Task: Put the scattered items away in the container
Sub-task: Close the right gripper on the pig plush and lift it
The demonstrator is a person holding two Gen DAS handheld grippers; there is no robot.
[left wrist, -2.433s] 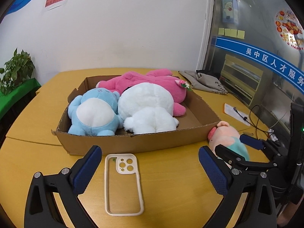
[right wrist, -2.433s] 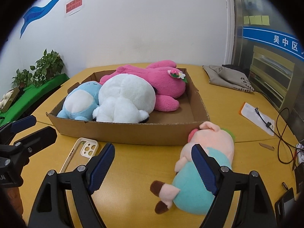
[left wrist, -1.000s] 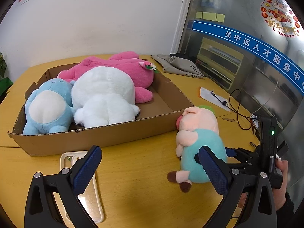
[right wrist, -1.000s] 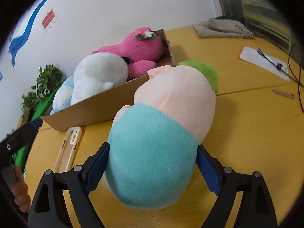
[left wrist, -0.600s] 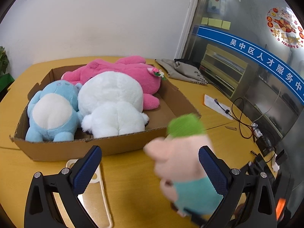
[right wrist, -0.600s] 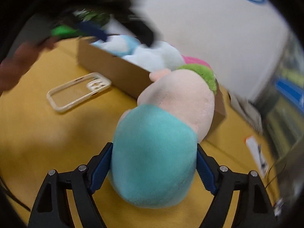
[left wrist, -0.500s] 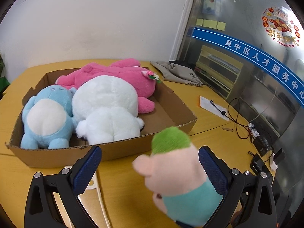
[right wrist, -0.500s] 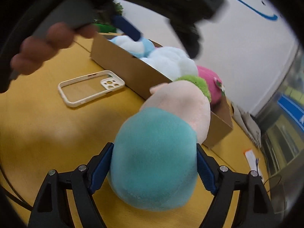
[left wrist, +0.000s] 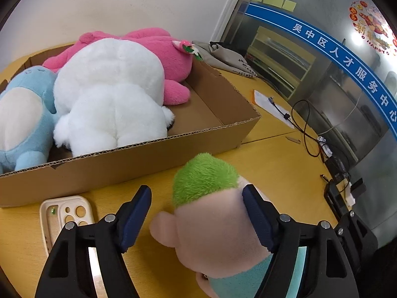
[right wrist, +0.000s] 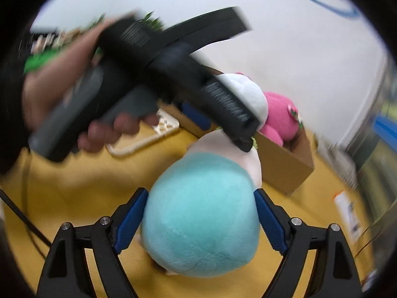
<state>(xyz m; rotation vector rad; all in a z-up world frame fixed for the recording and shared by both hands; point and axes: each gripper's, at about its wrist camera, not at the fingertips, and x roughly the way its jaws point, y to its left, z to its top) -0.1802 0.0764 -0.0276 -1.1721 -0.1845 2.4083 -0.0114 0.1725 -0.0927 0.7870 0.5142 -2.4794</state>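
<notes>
My right gripper (right wrist: 200,219) is shut on the teal body of a pig plush (right wrist: 201,213) and holds it up above the table. The pig's pink head with green hair (left wrist: 213,213) sits between the fingers of my left gripper (left wrist: 196,213), whose right pad touches the head while the left pad stands apart. The left gripper body (right wrist: 153,74) and its hand cross the right wrist view. The cardboard box (left wrist: 153,156) lies just beyond and holds a blue plush (left wrist: 22,119), a white plush (left wrist: 111,101) and a pink plush (left wrist: 158,49).
A cream phone case (left wrist: 67,213) lies on the yellow table (left wrist: 273,164) in front of the box's near wall. A grey cloth (left wrist: 223,59), a paper with a cable (left wrist: 270,104) and black devices (left wrist: 340,193) lie to the right.
The right gripper took hold of the pig plush, lifted it and carried it left toward the box. The left gripper has closed in around the pig's head.
</notes>
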